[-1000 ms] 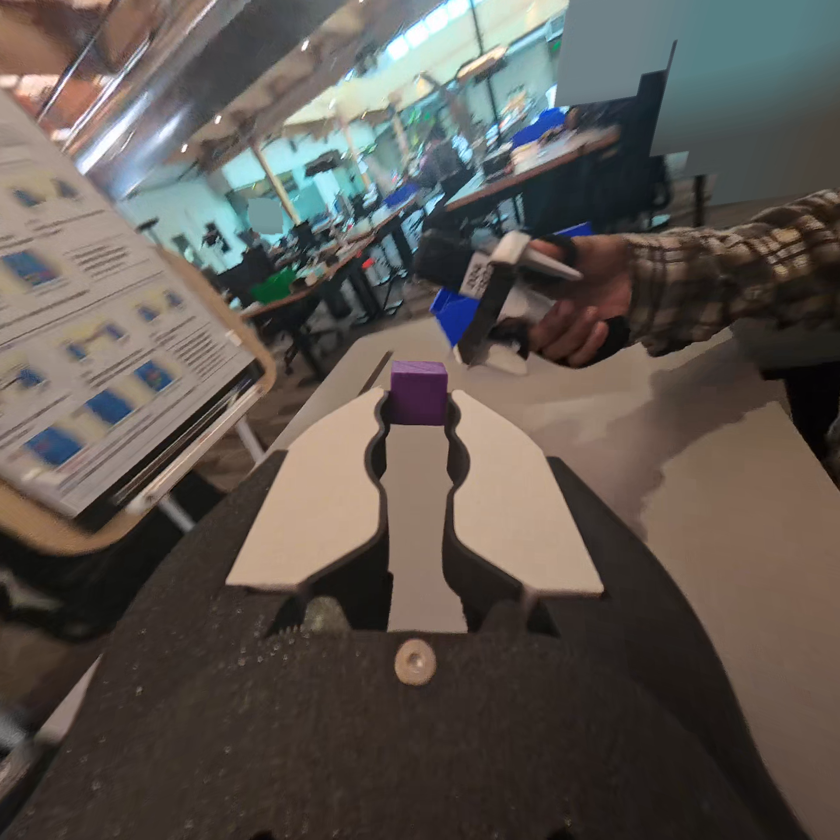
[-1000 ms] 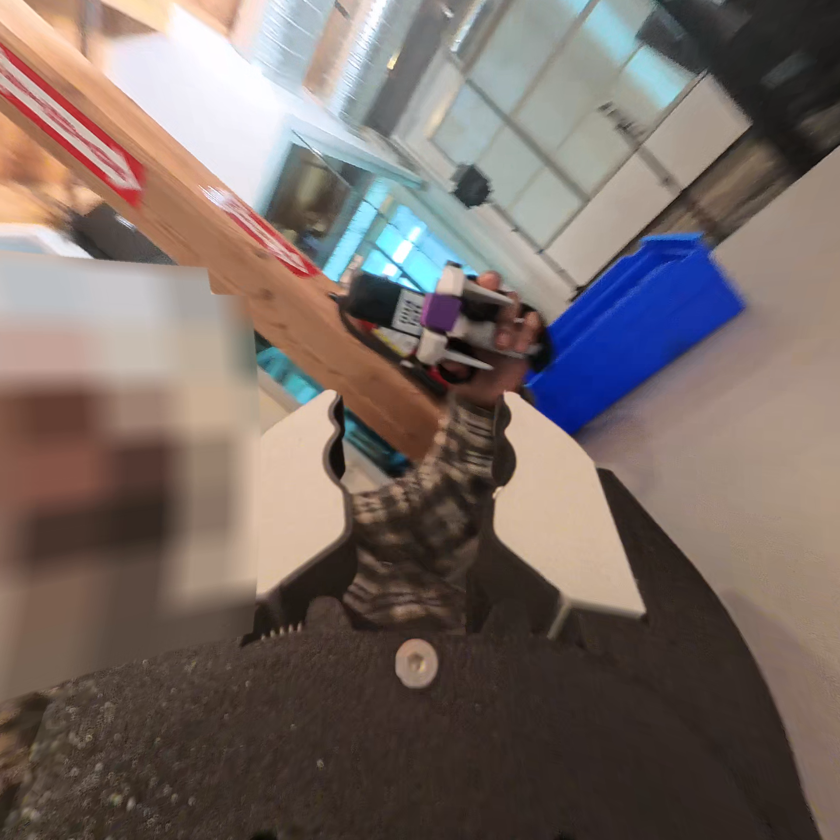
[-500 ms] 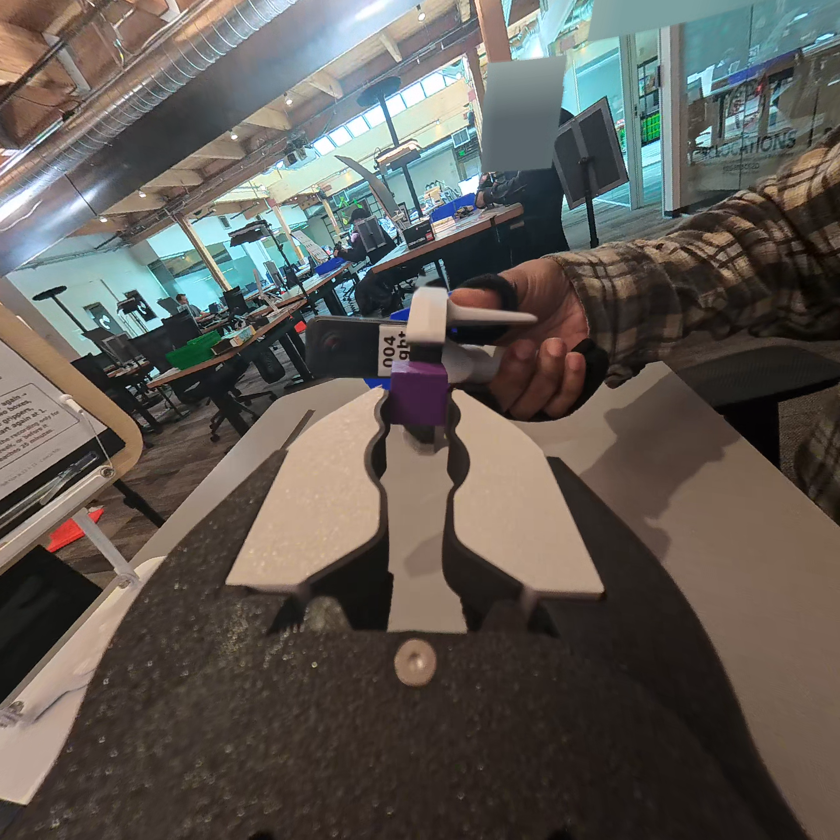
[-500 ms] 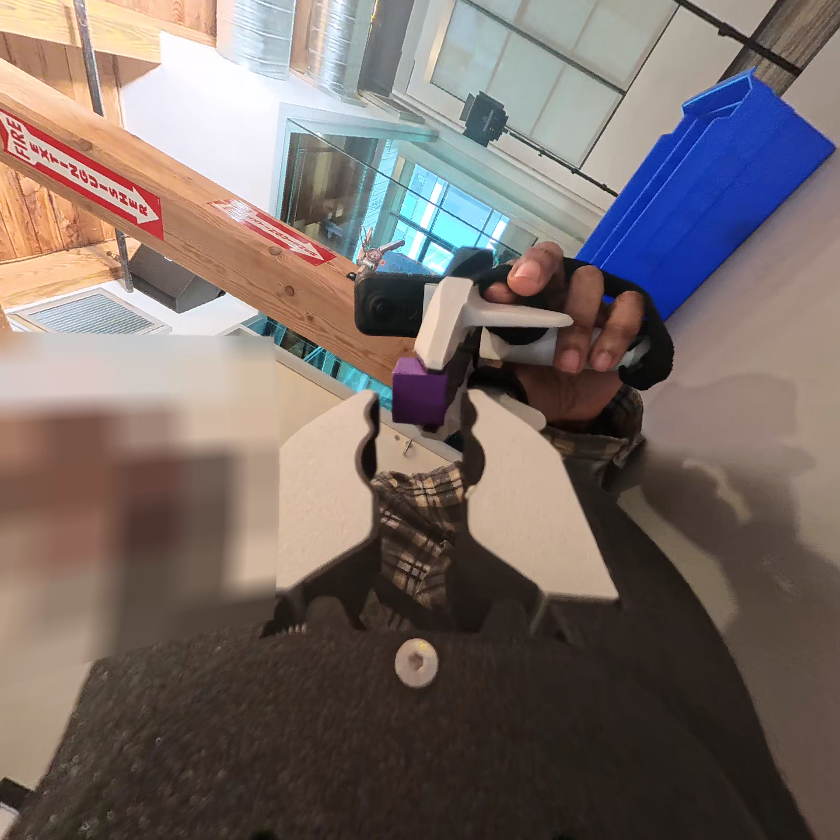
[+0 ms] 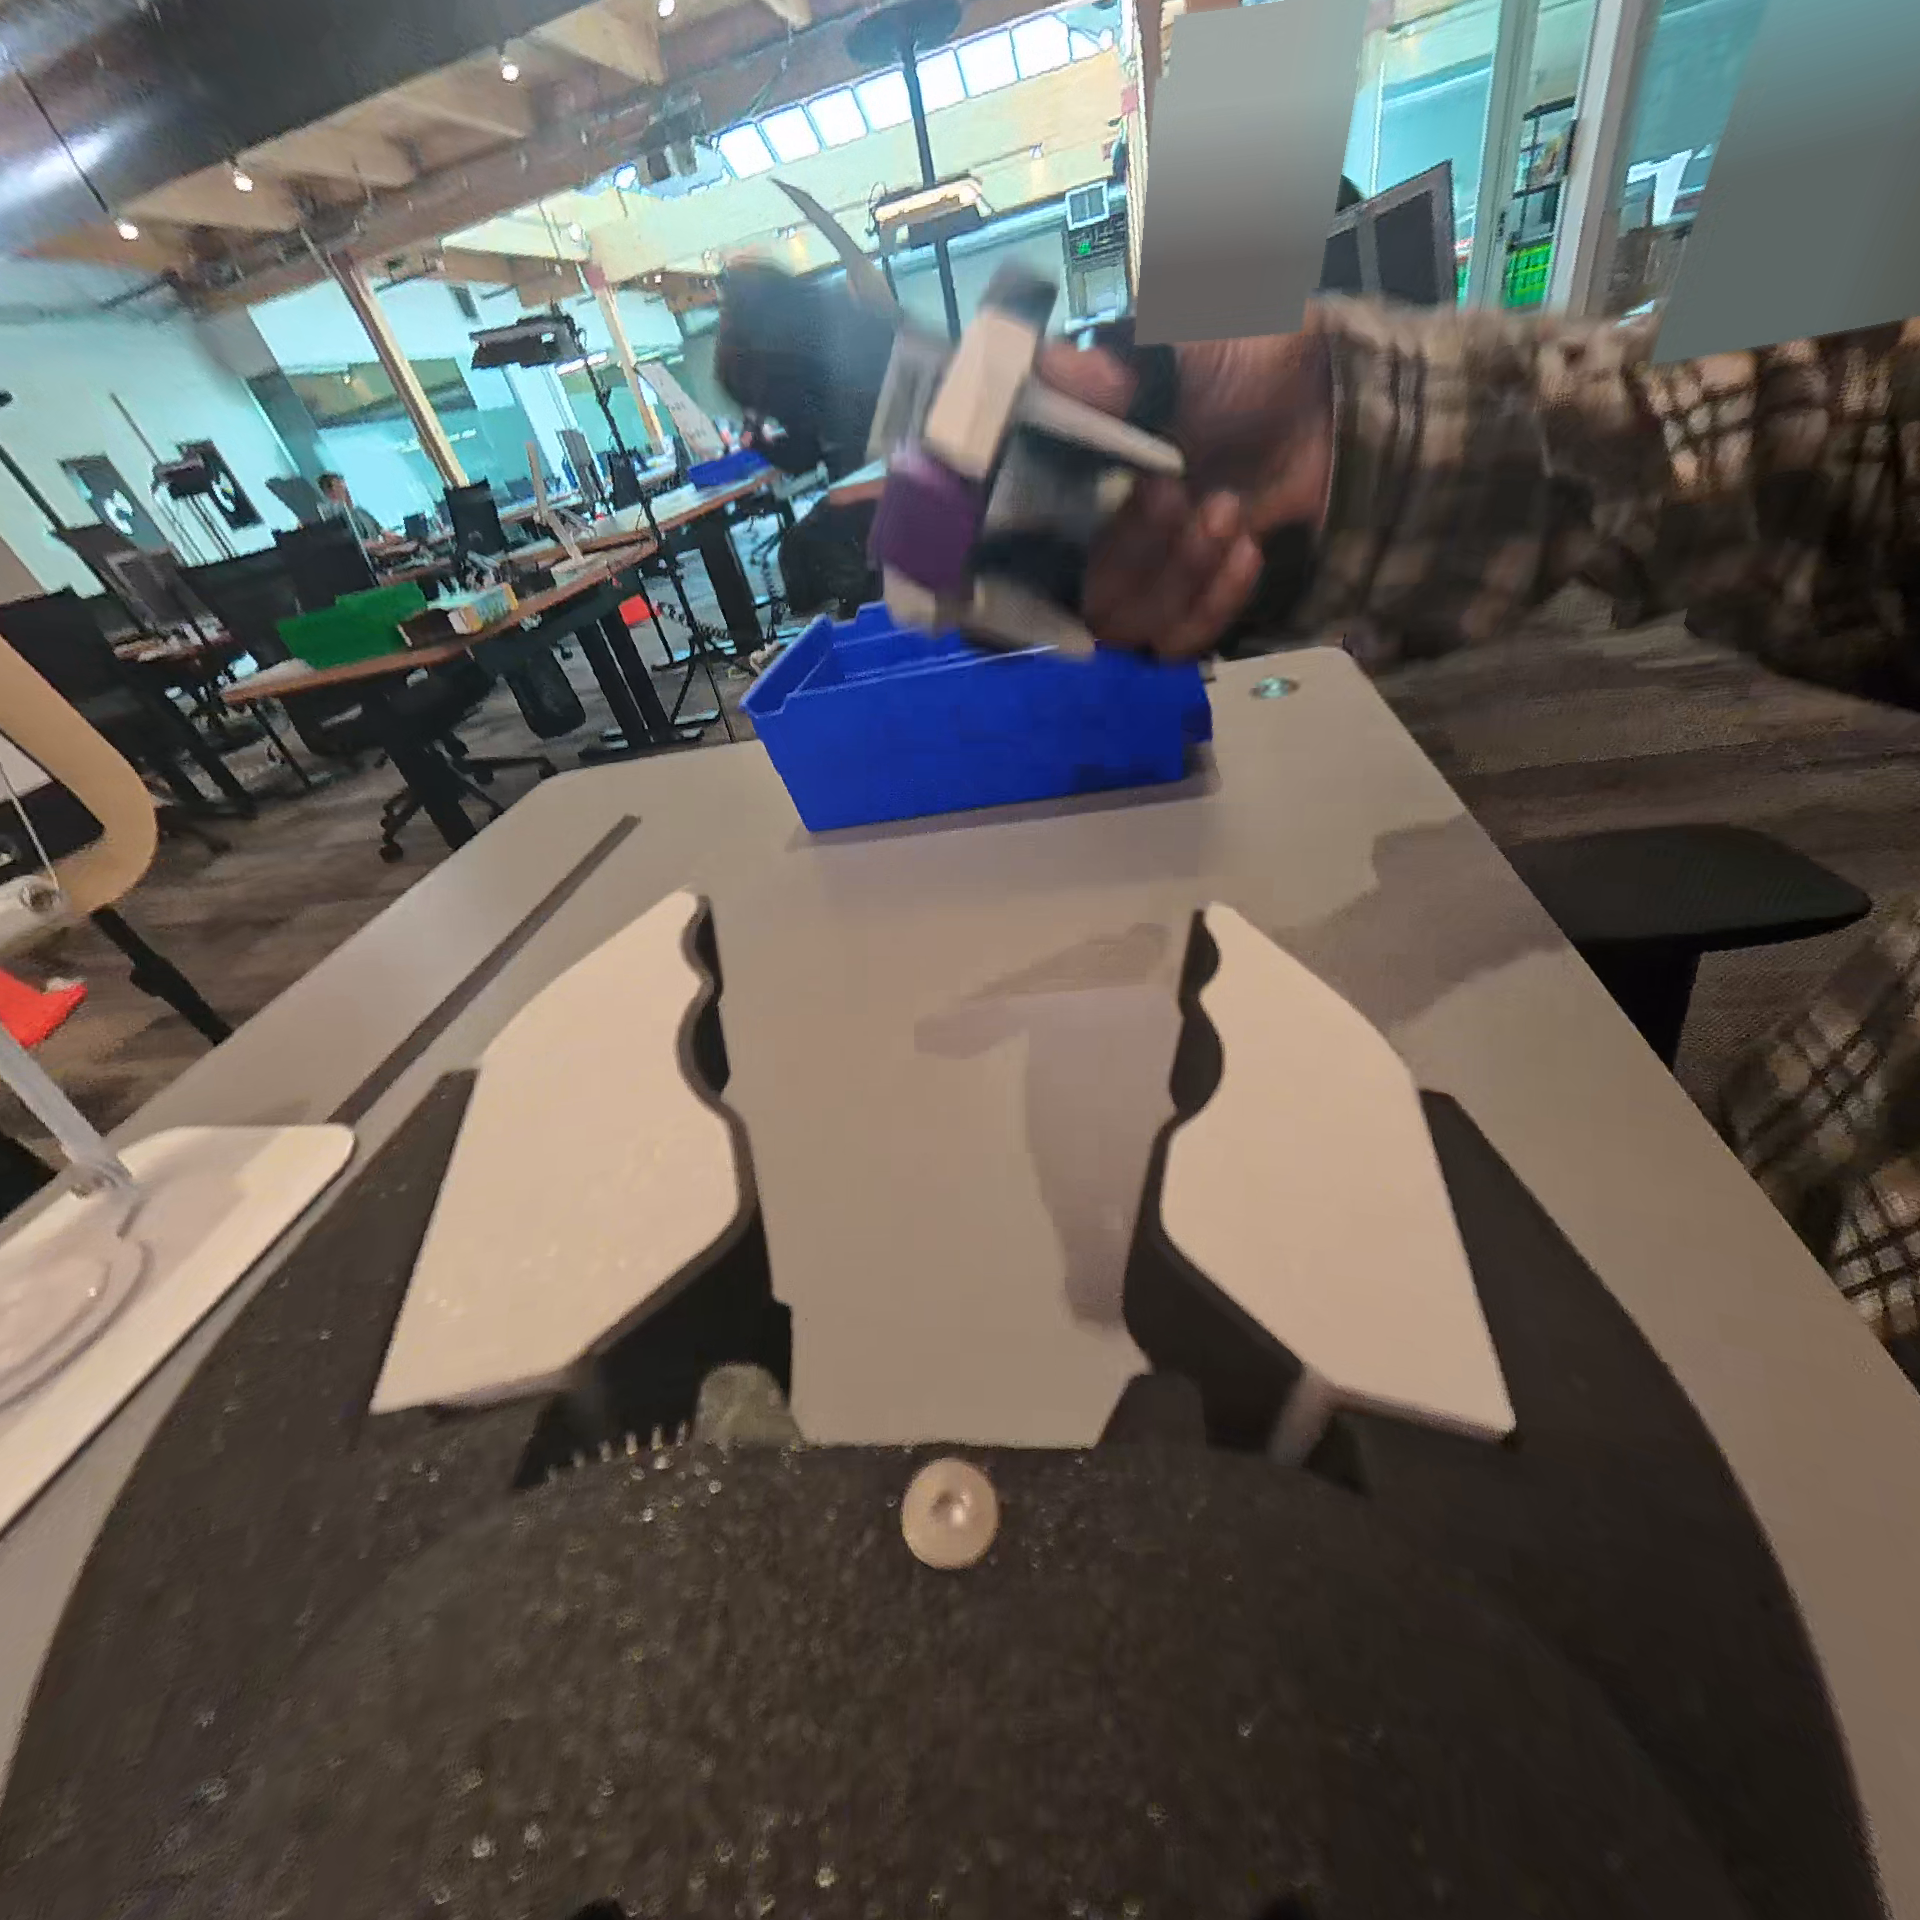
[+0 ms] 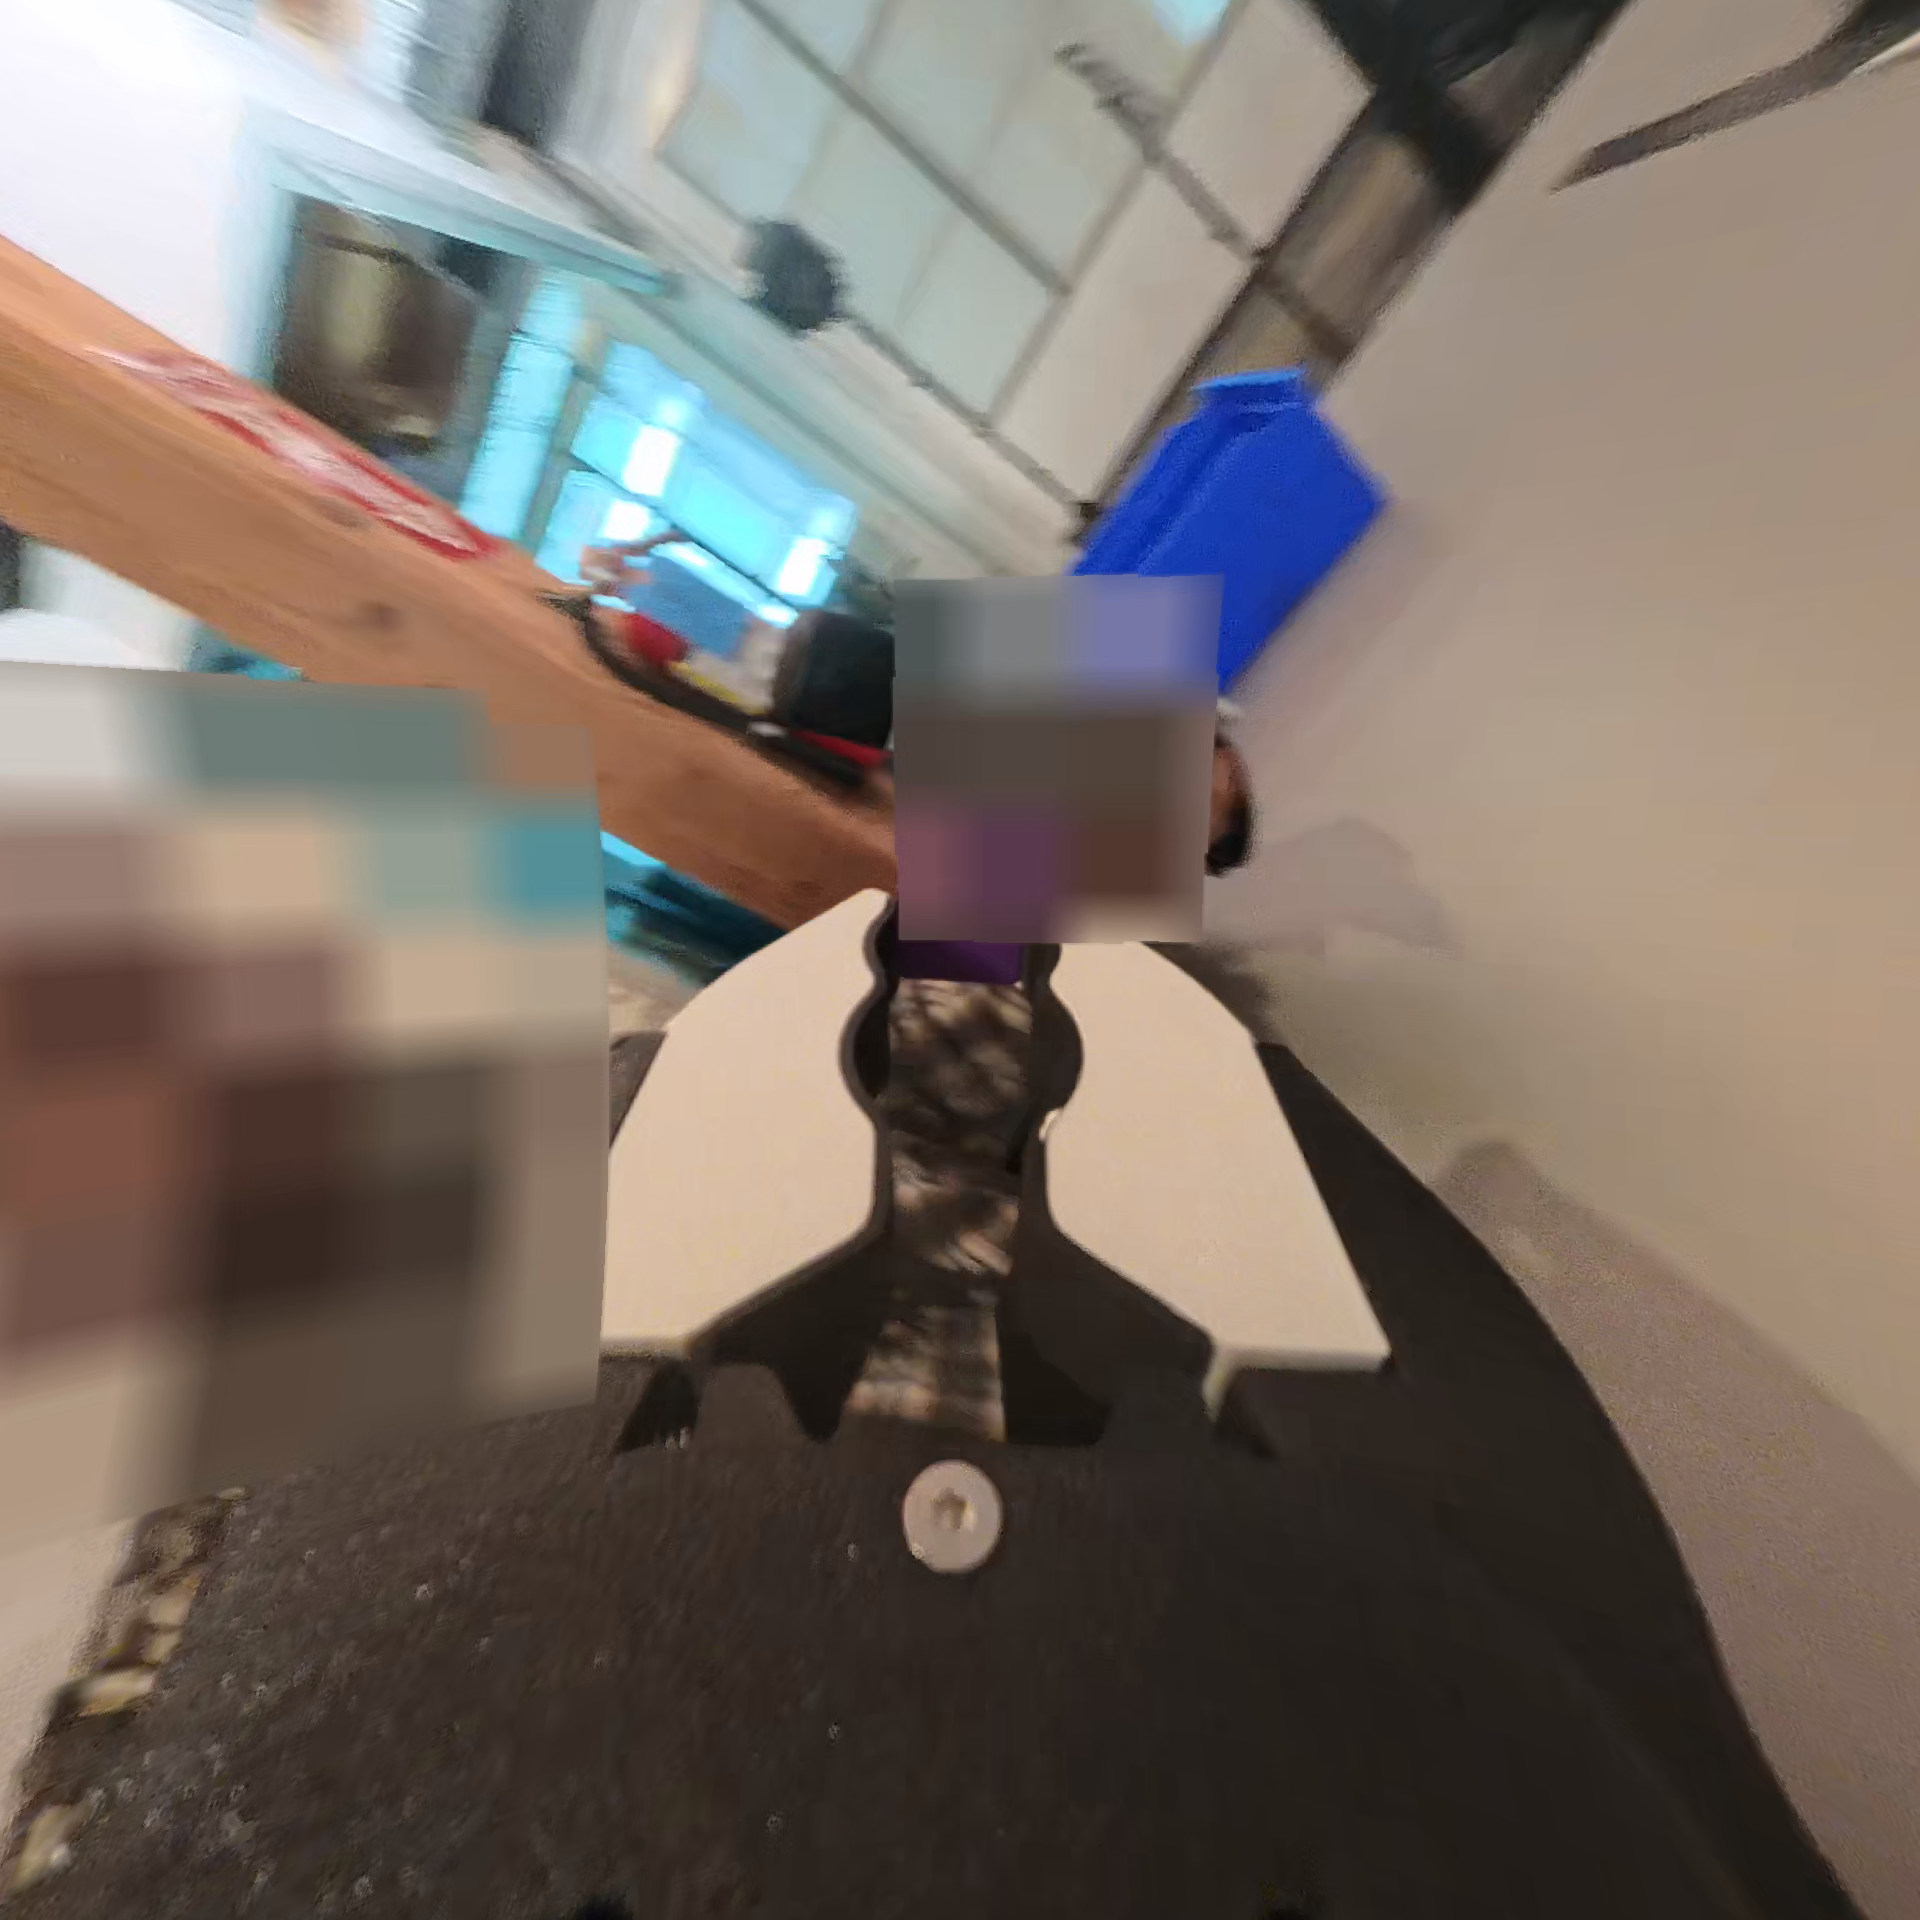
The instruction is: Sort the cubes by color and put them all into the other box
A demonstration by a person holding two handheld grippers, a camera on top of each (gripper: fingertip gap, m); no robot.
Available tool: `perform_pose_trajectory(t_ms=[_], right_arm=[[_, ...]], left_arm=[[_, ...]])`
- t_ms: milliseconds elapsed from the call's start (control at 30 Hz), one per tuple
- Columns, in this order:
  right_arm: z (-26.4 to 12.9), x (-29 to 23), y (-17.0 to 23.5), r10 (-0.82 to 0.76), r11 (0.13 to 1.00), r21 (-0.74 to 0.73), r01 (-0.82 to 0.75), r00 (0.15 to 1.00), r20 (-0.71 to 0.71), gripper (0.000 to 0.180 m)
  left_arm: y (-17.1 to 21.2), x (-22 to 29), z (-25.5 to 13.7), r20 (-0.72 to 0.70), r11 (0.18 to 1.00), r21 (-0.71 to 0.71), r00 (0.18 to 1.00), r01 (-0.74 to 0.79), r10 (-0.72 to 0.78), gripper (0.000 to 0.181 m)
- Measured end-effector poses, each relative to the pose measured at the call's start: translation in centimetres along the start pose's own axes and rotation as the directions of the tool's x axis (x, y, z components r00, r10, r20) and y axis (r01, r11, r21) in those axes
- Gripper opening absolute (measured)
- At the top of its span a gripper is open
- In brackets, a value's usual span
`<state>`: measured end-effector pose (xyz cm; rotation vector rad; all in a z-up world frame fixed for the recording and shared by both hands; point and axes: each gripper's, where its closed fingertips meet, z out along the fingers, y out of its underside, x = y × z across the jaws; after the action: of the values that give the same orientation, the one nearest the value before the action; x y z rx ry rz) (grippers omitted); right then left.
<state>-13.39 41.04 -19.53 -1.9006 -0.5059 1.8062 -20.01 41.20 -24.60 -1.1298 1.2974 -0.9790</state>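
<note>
The left gripper [image 5: 951, 1049] is hanging low over the pale grey desk [image 5: 1351, 831], its jaws spread wide and carrying nothing. The right gripper [image 6: 961, 961] is pinching the small purple cube [image 6: 951, 959] at its very tips, jaws pressed on its two sides. In the left wrist view this cube [image 5: 920, 525] is being held in the air just above the blue plastic box [image 5: 977, 732]. I think the cube is held there in order to drop it inside. The box's contents are not visible.
</note>
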Motion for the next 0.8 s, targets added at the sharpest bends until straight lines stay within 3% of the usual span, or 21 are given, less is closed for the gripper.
perform_pose_trajectory(t_ms=[33, 67, 133, 233, 300, 400, 533, 800], right_arm=[[-2.9, 0.2, -0.4, -0.054, 0.999, -0.009, 0.054, 0.991, -0.119, 0.022], [-6.2, 0.6, -0.8, -0.111, 0.994, -0.036, 0.105, 0.959, -0.260, 0.022], [-14.1, 2.1, -1.4, -0.201, 0.980, -0.108, 0.170, 0.806, -0.557, 0.022], [-26.9, 4.7, 0.0, -0.241, 0.969, -0.237, 0.065, 0.441, -0.865, 0.022], [-33.4, 6.3, 2.4, -0.241, 0.959, -0.270, -0.088, 0.256, -0.936, 0.022], [-39.7, 8.5, 6.6, -0.229, 0.920, -0.248, -0.303, 0.097, -0.968, 0.022], [-43.6, 10.8, 10.5, -0.188, 0.877, -0.180, -0.446, 0.027, -0.982, 0.022], [-46.0, 13.6, 13.9, -0.171, 0.829, -0.124, -0.545, -0.036, -0.985, 0.022]], left_arm=[[0.4, 0.1, 0.0, 0.005, 1.000, -0.008, 1.000, 0.010, -0.010, 0.087], [0.7, 0.2, 0.0, 0.008, 1.000, -0.011, 1.000, 0.024, -0.024, 0.089], [0.9, 0.4, 0.3, 0.007, 0.999, -0.008, 0.999, 0.053, -0.053, 0.091], [1.0, 0.7, 0.8, 0.005, 0.997, -0.015, 0.997, 0.074, -0.074, 0.091], [1.3, 1.0, 1.1, 0.004, 0.997, -0.031, 0.998, 0.067, -0.066, 0.089], [2.2, 1.1, 1.6, 0.007, 0.996, -0.068, 0.998, 0.057, -0.056, 0.086], [2.8, 1.3, 1.9, 0.001, 0.994, -0.093, 0.999, 0.049, -0.049, 0.083], [3.2, 1.2, 1.6, 0.004, 0.993, -0.114, 1.000, 0.021, -0.021, 0.079]])
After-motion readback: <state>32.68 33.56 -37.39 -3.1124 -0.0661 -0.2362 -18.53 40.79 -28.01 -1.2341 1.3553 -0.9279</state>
